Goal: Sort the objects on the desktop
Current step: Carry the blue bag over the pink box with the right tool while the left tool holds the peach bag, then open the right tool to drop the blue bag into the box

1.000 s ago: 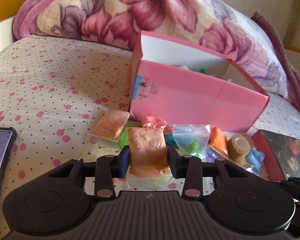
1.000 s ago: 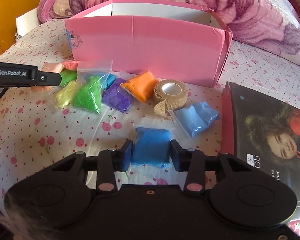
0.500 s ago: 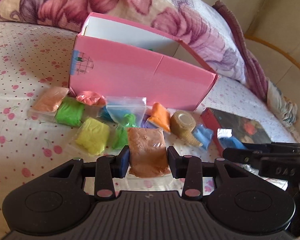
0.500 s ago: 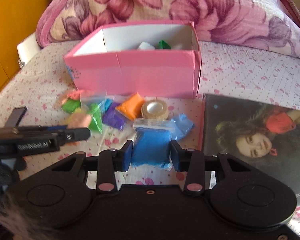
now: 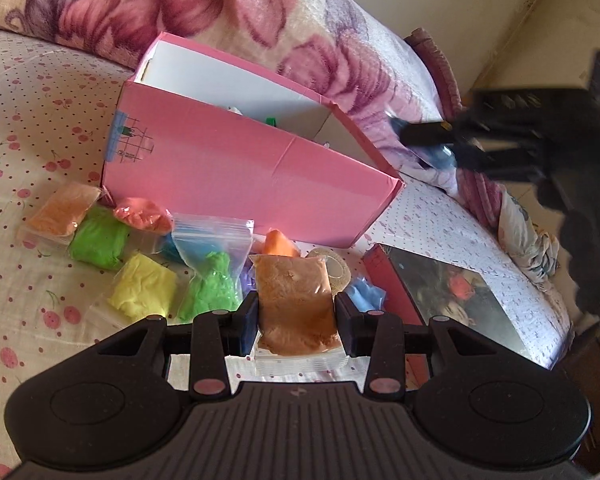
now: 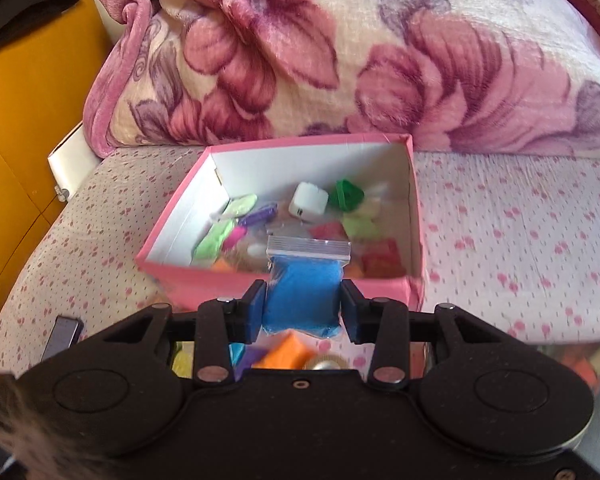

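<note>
My left gripper [image 5: 296, 314] is shut on a brown clay bag [image 5: 296, 304], lifted above the bed in front of the pink box [image 5: 240, 172]. Several clay bags lie before the box: yellow [image 5: 142, 290], green [image 5: 98, 238], a second green one [image 5: 210, 286], peach [image 5: 62, 214], coral [image 5: 142, 214], orange [image 5: 278, 242]. My right gripper [image 6: 302, 306] is shut on a blue clay bag [image 6: 302, 300] held above the near wall of the pink box [image 6: 284, 280], which holds several small items. In the left wrist view the right gripper [image 5: 432, 136] hangs over the box's right end.
A tape roll [image 5: 334, 270] and a light blue bag [image 5: 366, 296] lie beside a dark book [image 5: 460, 296] on the right. A folded floral blanket [image 6: 340, 52] lies behind the box. A phone [image 6: 62, 338] sits at the left on the cherry-print sheet.
Both grippers have risen with their bags. The right one has carried the blue bag up and forward to above the box's front wall; the left view has swung right and higher.
</note>
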A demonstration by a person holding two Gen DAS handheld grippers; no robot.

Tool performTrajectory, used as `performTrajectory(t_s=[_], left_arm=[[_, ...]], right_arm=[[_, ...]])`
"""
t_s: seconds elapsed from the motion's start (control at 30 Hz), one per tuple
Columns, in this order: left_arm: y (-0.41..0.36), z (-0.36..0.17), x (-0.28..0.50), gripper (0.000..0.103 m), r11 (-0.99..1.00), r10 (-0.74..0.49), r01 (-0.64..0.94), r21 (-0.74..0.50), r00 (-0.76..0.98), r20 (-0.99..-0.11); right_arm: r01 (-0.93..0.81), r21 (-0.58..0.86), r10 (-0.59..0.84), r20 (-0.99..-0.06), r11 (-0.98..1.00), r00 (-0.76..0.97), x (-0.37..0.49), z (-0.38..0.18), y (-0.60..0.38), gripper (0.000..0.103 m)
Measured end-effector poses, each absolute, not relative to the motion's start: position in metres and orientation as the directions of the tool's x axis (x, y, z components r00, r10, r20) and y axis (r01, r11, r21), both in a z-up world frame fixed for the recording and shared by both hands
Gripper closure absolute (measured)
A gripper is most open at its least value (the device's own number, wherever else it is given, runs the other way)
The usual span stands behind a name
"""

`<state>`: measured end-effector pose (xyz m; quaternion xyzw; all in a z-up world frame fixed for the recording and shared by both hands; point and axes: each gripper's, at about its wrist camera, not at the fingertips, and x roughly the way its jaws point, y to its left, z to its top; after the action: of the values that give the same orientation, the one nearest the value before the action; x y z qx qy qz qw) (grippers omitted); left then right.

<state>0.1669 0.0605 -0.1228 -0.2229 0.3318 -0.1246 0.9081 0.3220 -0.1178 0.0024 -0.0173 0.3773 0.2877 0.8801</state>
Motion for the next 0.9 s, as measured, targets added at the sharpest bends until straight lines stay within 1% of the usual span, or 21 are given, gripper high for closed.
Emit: performTrajectory(t_s=[0.2,0.63,0.77,0.9], left_arm=[[0.065,-0.125,0.169,0.065,0.858,-0.386,0.073,-0.509,0.746,-0.542],[0.070,-0.130,0.173,0.065,0.834,-0.410,0.060,-0.549,0.733,-0.543],[0.071,-0.131,0.173,0.065,0.830,-0.411,0.054,-0.555,0.732,-0.544],[0.072,-0.131,0.173,0.065,0.828,-0.412,0.051,-0.558,0.731,-0.544]], right_arm=[[-0.524,0.131,0.434,-0.741,0.842,0.512,0.376,-0.012,-0.085,0.064],[-0.470,0.036,0.260,-0.868,0.882,0.423,0.469,-0.053,-0.054,0.064],[-0.473,0.000,0.228,-0.876,0.881,0.425,0.481,-0.056,-0.044,0.064],[-0.493,-0.092,0.167,-0.875,0.865,0.455,0.480,-0.060,-0.036,0.063]])
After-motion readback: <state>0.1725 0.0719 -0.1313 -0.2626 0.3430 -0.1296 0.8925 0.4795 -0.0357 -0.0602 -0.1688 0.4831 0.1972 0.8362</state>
